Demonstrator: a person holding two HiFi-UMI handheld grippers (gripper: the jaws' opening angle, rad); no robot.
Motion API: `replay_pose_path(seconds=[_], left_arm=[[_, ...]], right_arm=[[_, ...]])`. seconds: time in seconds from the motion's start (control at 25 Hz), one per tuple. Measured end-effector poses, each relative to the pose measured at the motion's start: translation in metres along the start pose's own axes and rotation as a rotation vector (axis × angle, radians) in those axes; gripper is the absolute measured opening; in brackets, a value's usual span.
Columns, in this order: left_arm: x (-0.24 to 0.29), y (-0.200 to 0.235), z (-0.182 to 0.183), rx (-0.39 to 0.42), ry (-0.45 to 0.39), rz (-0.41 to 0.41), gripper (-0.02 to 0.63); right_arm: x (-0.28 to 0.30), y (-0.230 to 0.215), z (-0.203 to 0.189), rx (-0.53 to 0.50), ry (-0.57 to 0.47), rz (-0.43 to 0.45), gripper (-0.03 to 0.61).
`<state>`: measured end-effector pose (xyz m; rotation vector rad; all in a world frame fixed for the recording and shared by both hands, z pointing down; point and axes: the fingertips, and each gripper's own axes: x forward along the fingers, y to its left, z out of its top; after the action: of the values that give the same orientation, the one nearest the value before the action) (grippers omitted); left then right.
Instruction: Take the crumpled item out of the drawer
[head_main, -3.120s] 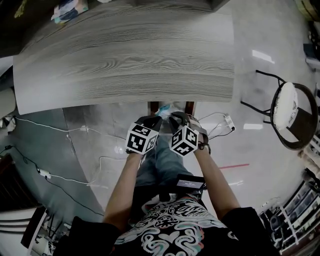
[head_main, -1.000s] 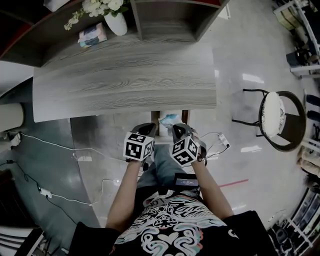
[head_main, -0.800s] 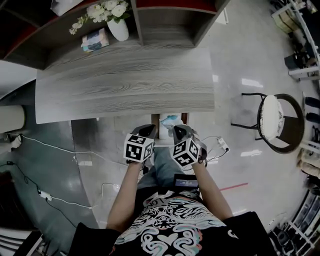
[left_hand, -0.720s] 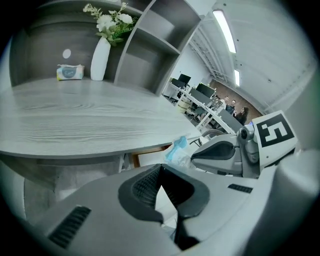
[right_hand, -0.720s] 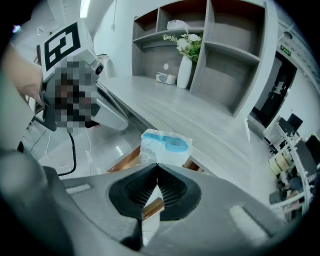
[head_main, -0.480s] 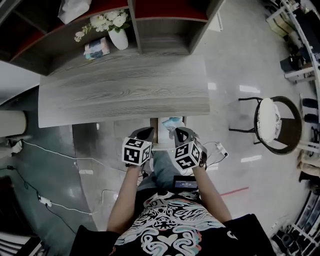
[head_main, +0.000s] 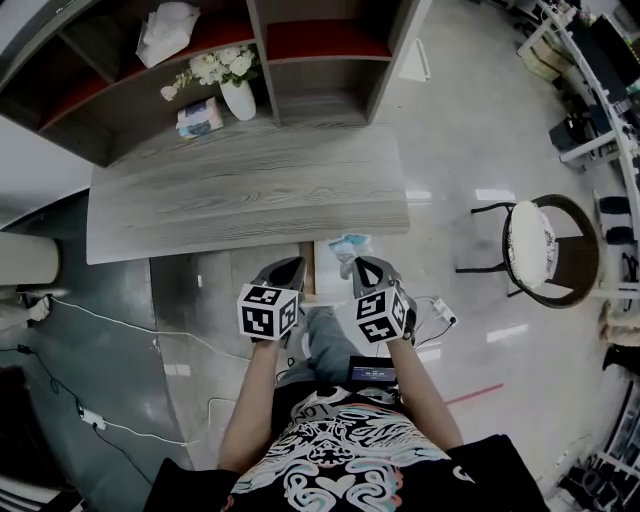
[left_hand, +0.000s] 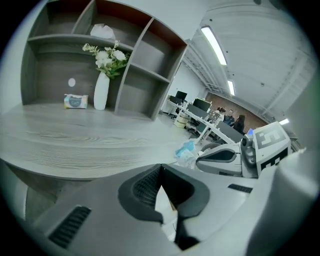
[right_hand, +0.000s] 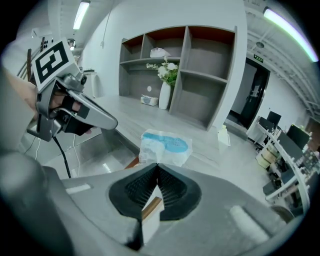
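The crumpled item (head_main: 349, 243), a blue and white wrapper, sits at the front edge of the grey wooden table (head_main: 250, 190), over the pulled-out drawer (head_main: 308, 278). My right gripper (head_main: 358, 266) is shut, its tips on the wrapper's near edge. In the right gripper view the wrapper (right_hand: 165, 146) rises straight from the closed tips of that gripper (right_hand: 157, 165). My left gripper (head_main: 288, 267) hovers shut beside the drawer's left side, holding nothing. In the left gripper view the wrapper (left_hand: 186, 152) shows at the right gripper's tip (left_hand: 200, 159), beyond the left gripper (left_hand: 160, 169).
A shelf unit behind the table holds a white vase of flowers (head_main: 238, 95) and a tissue pack (head_main: 200, 117). A round stool (head_main: 540, 245) stands on the floor to the right. Cables (head_main: 100, 310) and a power strip (head_main: 445, 312) lie on the floor.
The head view has tilted up, so the shelf and vase have come into sight. Both grippers stay at the drawer; the wrapper now sits slightly right, at the right gripper's tips.
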<state>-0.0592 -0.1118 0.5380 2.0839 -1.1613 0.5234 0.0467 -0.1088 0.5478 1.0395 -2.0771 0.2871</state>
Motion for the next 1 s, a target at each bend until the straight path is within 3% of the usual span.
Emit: replay_pose_path(seconds=[0.4,1.0], left_arm=[[-0.048,-0.026,0.037,0.069,-0.155,0.005,0.0],[-0.103,-0.065,0.057,0.137,-0.284,-0.028,0.0]], right_arm=[[-0.057,-0.006,0.013,0.096,-0.11,-0.067,0.008],[-0.123,0.012,0.016,0.137,-0.202,-0.129,0.008]])
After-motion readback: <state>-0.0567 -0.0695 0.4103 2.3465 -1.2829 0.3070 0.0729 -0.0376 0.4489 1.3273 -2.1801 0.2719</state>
